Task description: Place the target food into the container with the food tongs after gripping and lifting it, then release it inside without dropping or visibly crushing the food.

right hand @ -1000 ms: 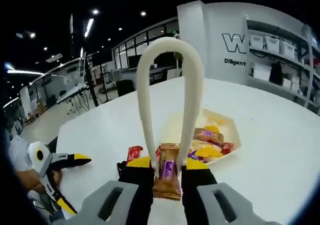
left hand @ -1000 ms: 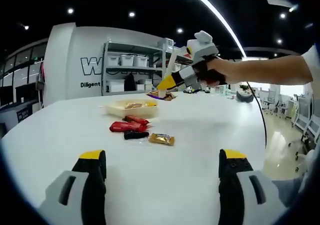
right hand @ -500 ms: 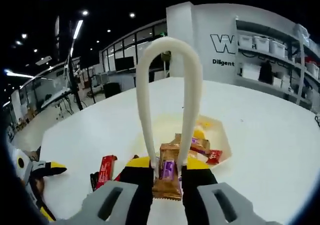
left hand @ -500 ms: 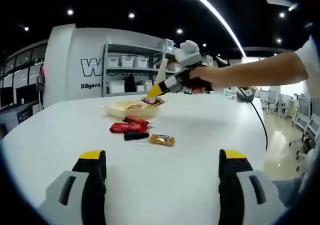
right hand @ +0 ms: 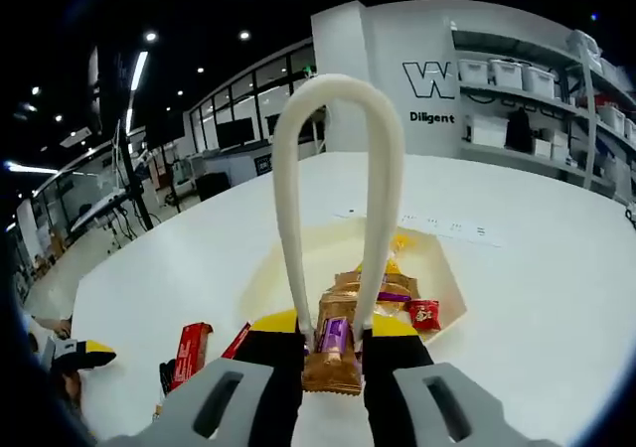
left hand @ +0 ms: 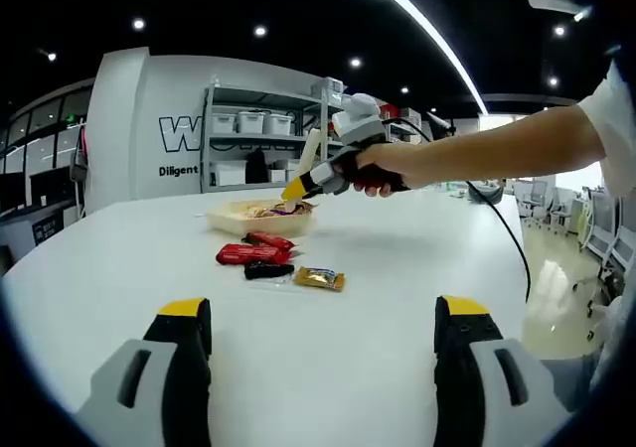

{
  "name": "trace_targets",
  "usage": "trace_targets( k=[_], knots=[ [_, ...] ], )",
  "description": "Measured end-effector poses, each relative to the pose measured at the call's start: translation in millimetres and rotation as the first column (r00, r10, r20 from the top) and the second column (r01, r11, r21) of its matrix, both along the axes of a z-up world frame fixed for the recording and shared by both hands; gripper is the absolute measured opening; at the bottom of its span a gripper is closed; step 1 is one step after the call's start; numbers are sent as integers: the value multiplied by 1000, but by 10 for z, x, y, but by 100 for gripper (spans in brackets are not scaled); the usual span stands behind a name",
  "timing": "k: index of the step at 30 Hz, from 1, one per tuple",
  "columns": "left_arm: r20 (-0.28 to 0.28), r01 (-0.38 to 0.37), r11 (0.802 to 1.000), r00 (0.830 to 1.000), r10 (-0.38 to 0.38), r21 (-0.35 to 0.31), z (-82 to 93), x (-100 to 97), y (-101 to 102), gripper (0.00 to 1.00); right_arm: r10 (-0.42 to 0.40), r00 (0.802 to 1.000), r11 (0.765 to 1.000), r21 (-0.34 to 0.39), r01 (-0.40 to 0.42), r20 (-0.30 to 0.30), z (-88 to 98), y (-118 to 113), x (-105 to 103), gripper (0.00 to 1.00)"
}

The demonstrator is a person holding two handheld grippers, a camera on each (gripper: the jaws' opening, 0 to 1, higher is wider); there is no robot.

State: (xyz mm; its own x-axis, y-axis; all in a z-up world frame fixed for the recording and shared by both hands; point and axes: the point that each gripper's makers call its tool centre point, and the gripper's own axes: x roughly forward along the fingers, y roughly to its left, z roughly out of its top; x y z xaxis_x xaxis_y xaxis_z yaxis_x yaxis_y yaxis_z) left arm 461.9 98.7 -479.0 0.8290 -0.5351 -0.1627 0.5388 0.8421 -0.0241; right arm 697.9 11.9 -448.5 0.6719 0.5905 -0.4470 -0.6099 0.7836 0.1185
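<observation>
My right gripper (right hand: pixel 333 324) is shut on the white food tongs (right hand: pixel 338 99), whose arms pinch a brown snack packet with a purple label (right hand: pixel 332 356). The packet hangs over the near edge of the pale yellow container (right hand: pixel 266 268), which holds several wrapped snacks (right hand: pixel 394 288). In the left gripper view a hand holds the right gripper (left hand: pixel 300 186) low over the container (left hand: pixel 231 219). My left gripper (left hand: pixel 323 310) stands open above the white table with nothing between its jaws. Its yellow tip (right hand: pixel 83 352) shows at the lower left of the right gripper view.
Loose on the table in front of the container lie red packets (left hand: pixel 244 254), a dark packet (left hand: pixel 268 268) and a gold packet (left hand: pixel 318 279). A red packet (right hand: pixel 189 344) lies left of the right gripper. Shelving with white bins (left hand: pixel 253 121) stands behind the table.
The right gripper, with tongs and packet, has moved left and down from above the table to just over the container. The left gripper has stayed still and open.
</observation>
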Motion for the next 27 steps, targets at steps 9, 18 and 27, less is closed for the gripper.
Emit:
trace_targets(
  k=[9,18,27],
  knots=[
    [3,0,1000,1000,0,4,-3,7,-3,91,-11,1000,999,-40,11,14,-73,15,159,17],
    [-2,0,1000,1000,0,0,-11,18,-1,91,-13,1000,999,-40,13,2,-193,49,109,17],
    [-1,-5,1000,1000,5,0,-12,28,6,91,-13,1000,1000,-22,13,-15,-221,38,56,19]
  ],
)
